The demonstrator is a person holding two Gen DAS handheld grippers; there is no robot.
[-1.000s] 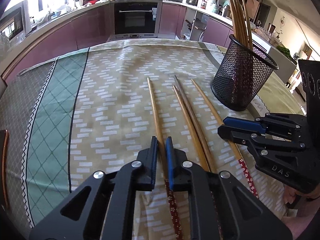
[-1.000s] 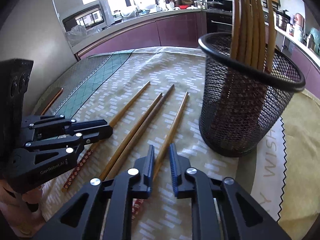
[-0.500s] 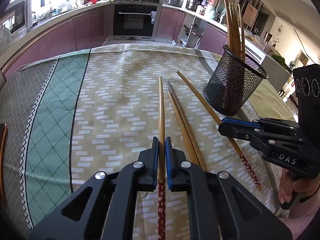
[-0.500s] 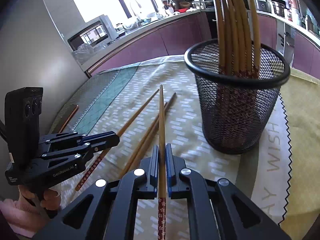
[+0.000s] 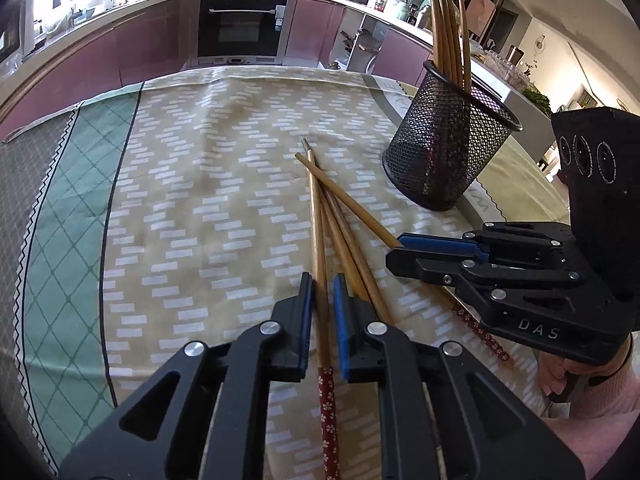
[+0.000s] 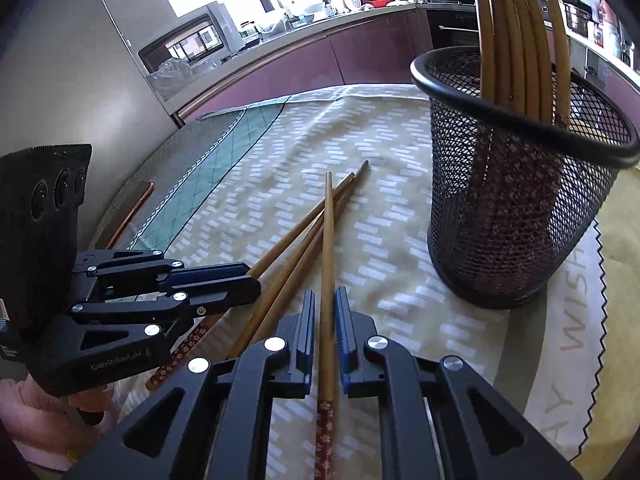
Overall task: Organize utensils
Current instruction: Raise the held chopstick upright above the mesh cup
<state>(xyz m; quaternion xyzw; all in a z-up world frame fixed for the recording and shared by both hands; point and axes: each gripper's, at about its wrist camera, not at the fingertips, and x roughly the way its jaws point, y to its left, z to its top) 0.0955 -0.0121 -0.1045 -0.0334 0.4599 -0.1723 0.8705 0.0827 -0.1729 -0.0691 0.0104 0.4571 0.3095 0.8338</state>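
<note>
A black mesh holder (image 5: pixel 444 160) (image 6: pixel 512 220) stands on the patterned tablecloth (image 5: pixel 200 200) with several wooden chopsticks upright in it. My left gripper (image 5: pixel 320 280) has one chopstick (image 5: pixel 316 220) lying between its jaws. The jaws are opening, and a thin gap shows beside the stick. My right gripper (image 6: pixel 324 296) likewise has a chopstick (image 6: pixel 329 232) between its opening jaws. The two sticks cross near their tips over two more chopsticks (image 5: pixel 360 276) that lie flat on the cloth. Both grippers sit side by side, left of the holder.
A person's hand (image 5: pixel 576 380) holds the right gripper's handle. A wooden edge (image 6: pixel 132 212) shows at the cloth's far left. Kitchen counters and an oven (image 5: pixel 240 24) run behind the table. The cloth's green band (image 5: pixel 68 220) lies bare to the left.
A second ago both grippers stood over loose chopsticks; half a second ago each had shut on one. Now both pairs of jaws have parted slightly, and the two sticks' tips cross.
</note>
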